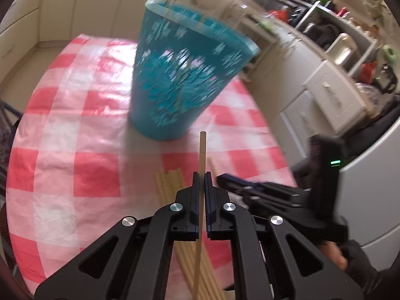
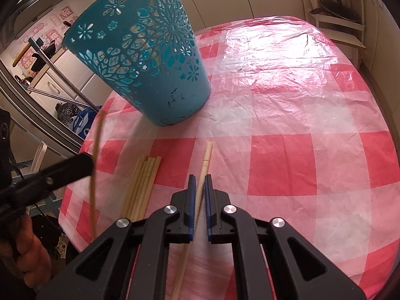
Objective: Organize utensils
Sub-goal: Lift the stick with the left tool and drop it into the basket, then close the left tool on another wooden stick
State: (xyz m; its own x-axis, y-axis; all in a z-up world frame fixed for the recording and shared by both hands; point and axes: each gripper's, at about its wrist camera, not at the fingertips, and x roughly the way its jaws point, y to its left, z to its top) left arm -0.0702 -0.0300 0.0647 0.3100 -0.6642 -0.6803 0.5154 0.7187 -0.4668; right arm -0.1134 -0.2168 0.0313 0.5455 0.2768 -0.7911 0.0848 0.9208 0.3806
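Observation:
My left gripper is shut on a single wooden chopstick that sticks up past its fingertips, lifted off the table. From the right wrist view this chopstick looks blurred in the left gripper's black finger. My right gripper is shut on another chopstick, which lies low over the cloth. A loose bundle of several chopsticks rests on the table between the two grippers. Beyond them stands a teal cut-out plastic basket, blurred in the left wrist view.
The round table wears a red and white checked cloth under clear plastic. Its edge runs close to the bundle on the left. Kitchen cabinets and cluttered shelves line the room behind. A hand holds the left gripper.

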